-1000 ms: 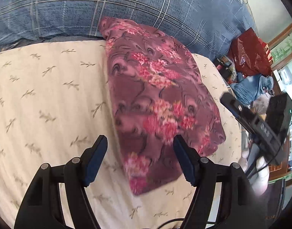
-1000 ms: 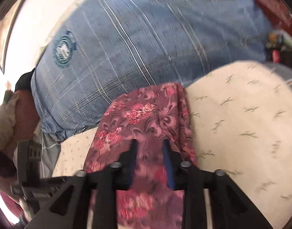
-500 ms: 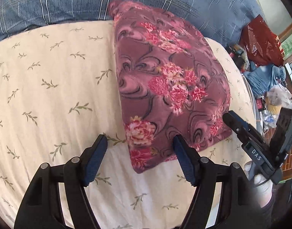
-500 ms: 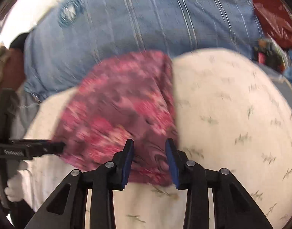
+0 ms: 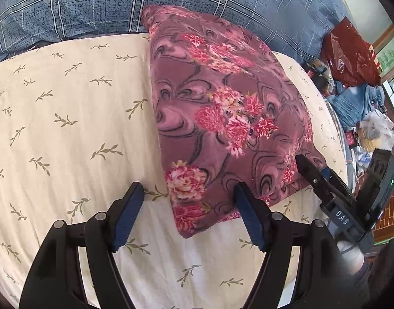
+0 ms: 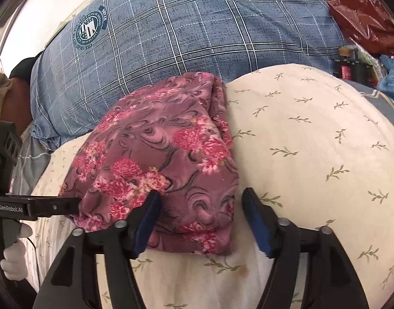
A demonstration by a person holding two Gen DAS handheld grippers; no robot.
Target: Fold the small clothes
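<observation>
From my left wrist view, the left gripper (image 5: 188, 215) has its fingers spread wide with nothing between the pads; the near corner of the folded floral garment (image 5: 222, 118) sits in the gap at about 12 o'clock, lying flat on the cream bed sheet (image 5: 68, 128) with its far end against the blue plaid pillow (image 5: 171, 0). The right gripper (image 5: 323, 180) shows at 3 o'clock, at the garment's other near corner. If I close now, I judge I could pinch sheet along with cloth, since the left pad stands over bare sheet. From my right wrist view, the right gripper (image 6: 200, 222) has just opened its fingers wide and lets the cloth lie loose between them, pads not pressing. The garment (image 6: 166, 154) reaches to 12 o'clock; the left gripper (image 6: 55, 206) is at 9 o'clock. The risk here, I think, is dragging: a finger lies close on the soft layers, so pulling away carelessly could snag the top layer and undo the fold.
</observation>
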